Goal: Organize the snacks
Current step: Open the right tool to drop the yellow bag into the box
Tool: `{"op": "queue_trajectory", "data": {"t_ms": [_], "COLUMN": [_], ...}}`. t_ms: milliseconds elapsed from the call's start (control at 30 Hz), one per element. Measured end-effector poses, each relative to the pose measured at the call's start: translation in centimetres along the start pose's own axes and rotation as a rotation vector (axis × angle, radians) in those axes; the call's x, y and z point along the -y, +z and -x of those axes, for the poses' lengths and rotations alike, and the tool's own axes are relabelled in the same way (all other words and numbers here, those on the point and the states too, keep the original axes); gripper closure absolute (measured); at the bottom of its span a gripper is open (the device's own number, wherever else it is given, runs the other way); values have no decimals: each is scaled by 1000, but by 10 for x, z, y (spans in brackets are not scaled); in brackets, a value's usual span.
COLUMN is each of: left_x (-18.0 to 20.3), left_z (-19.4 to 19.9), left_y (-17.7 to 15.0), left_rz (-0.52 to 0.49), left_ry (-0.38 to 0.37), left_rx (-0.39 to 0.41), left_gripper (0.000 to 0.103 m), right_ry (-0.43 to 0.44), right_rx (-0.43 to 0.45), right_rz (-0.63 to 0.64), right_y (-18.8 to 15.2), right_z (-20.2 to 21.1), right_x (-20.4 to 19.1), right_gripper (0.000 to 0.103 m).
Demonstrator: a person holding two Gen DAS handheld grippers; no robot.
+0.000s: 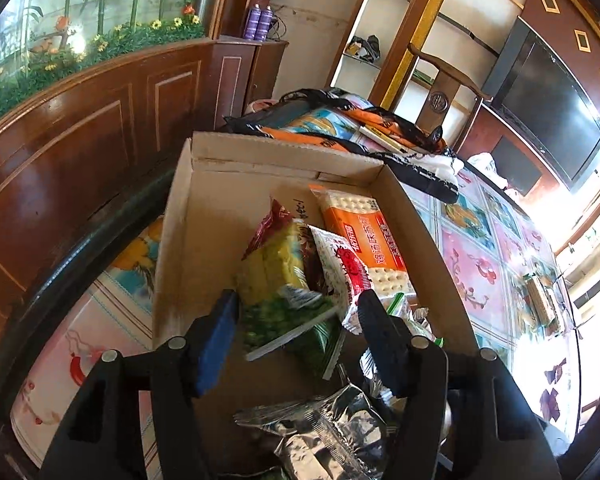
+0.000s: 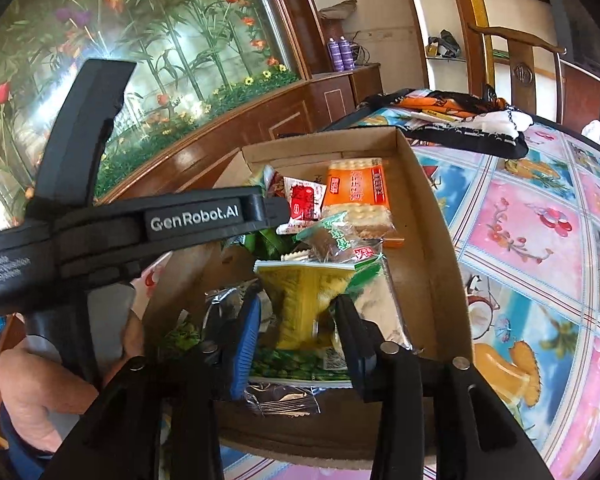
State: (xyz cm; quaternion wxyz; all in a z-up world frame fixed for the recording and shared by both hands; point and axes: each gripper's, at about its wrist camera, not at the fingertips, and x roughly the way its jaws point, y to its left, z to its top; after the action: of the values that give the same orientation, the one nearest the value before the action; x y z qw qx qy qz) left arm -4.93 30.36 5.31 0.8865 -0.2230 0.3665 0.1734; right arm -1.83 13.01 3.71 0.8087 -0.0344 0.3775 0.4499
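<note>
The left tool hangs released over the cardboard box on the worktop, its fingers either side of a yellow-green snack packet; to the right lies an orange cracker pack, while the right tool is clenched on the yellow-green packet

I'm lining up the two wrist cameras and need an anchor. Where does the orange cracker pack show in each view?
Left wrist: the orange cracker pack lies right of centre, inside the cardboard box, near its far right corner, behind a white-and-red sachet.
Right wrist: it sits above centre, toward the box's far wall, just right of the same sachet.
Shared landmark: the two purple bottles on the wooden cabinet beyond the box.
</note>
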Motion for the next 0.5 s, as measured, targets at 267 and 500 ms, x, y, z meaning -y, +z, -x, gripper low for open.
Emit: {"op": "queue_trajectory", "data": {"t_ms": [267, 500], "left_x": [9, 49], "left_z": [30, 56], "left_y": [4, -5], "left_rz": [-5, -79], "left_ry": [0, -28], "left_rx": [44, 68], "left_gripper": [35, 34], "right_ry": [5, -33], "right_rx": [110, 186], "right_rz": [-53, -172], "right_y": [3, -4], "right_z": [40, 82], "right_x": [18, 60], "right_gripper": [42, 42]}}
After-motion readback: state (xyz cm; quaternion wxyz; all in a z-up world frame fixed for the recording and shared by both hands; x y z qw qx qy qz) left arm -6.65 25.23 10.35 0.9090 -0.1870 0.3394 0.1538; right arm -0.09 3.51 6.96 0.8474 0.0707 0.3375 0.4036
